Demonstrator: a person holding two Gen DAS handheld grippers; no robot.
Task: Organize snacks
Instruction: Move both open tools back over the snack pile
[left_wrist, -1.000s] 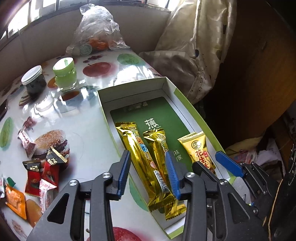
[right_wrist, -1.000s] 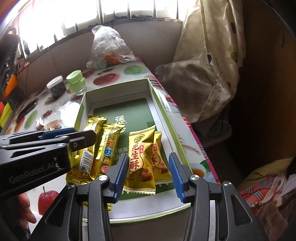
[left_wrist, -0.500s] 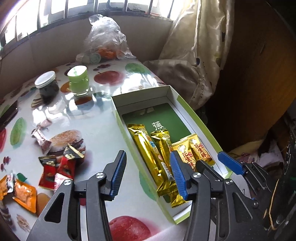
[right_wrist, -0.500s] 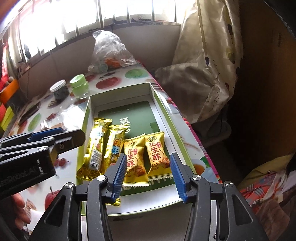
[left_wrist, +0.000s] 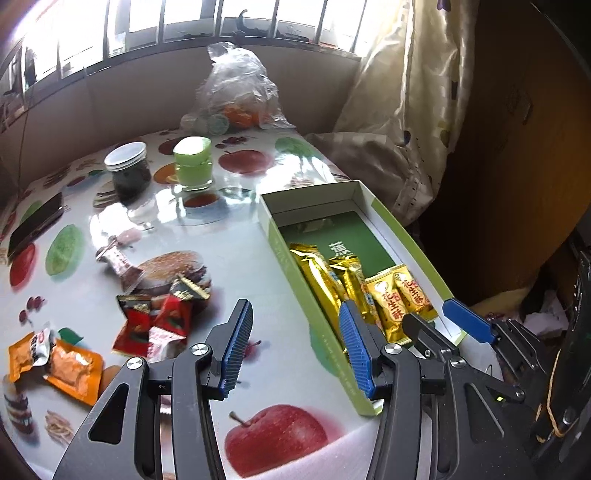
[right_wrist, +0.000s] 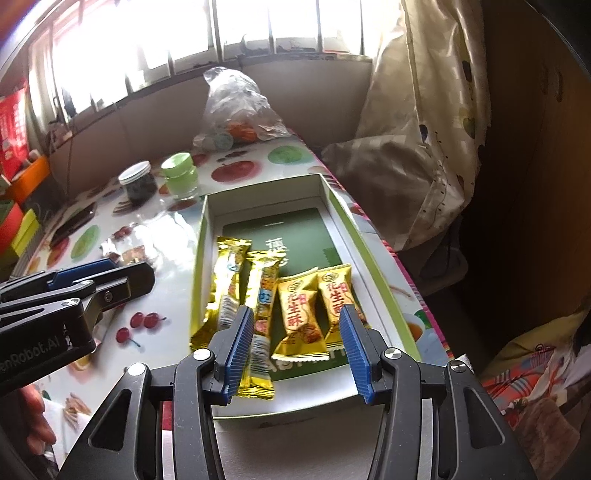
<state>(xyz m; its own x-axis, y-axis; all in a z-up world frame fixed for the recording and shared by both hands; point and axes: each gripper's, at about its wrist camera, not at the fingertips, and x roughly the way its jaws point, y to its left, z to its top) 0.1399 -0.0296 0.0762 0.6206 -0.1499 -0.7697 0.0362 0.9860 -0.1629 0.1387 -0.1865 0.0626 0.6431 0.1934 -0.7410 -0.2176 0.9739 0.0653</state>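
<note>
A green-rimmed white box (right_wrist: 334, 201) (left_wrist: 410, 236) lies on the table's right side. In it lie two long gold bars (right_wrist: 231, 284) (left_wrist: 317, 275) and two yellow peanut-candy packets (right_wrist: 301, 314) (left_wrist: 388, 306), side by side. My right gripper (right_wrist: 295, 347) is open and empty above the box's near end. My left gripper (left_wrist: 295, 347) is open and empty above the table, just left of the box. Red snack packets (left_wrist: 155, 321) and orange packets (left_wrist: 62, 360) lie loose on the table to the left.
A dark jar (left_wrist: 127, 171), a green jar (left_wrist: 194, 160) and a plastic bag (left_wrist: 236, 92) stand at the back. A phone (left_wrist: 35, 225) lies at far left. A small wrapped candy (left_wrist: 118, 260) lies mid-table. A curtain (left_wrist: 399, 122) hangs beside the right edge.
Both grippers have pulled back and up from the box. The left one has shifted left over the table. The two yellow packets now lie side by side instead of overlapped.
</note>
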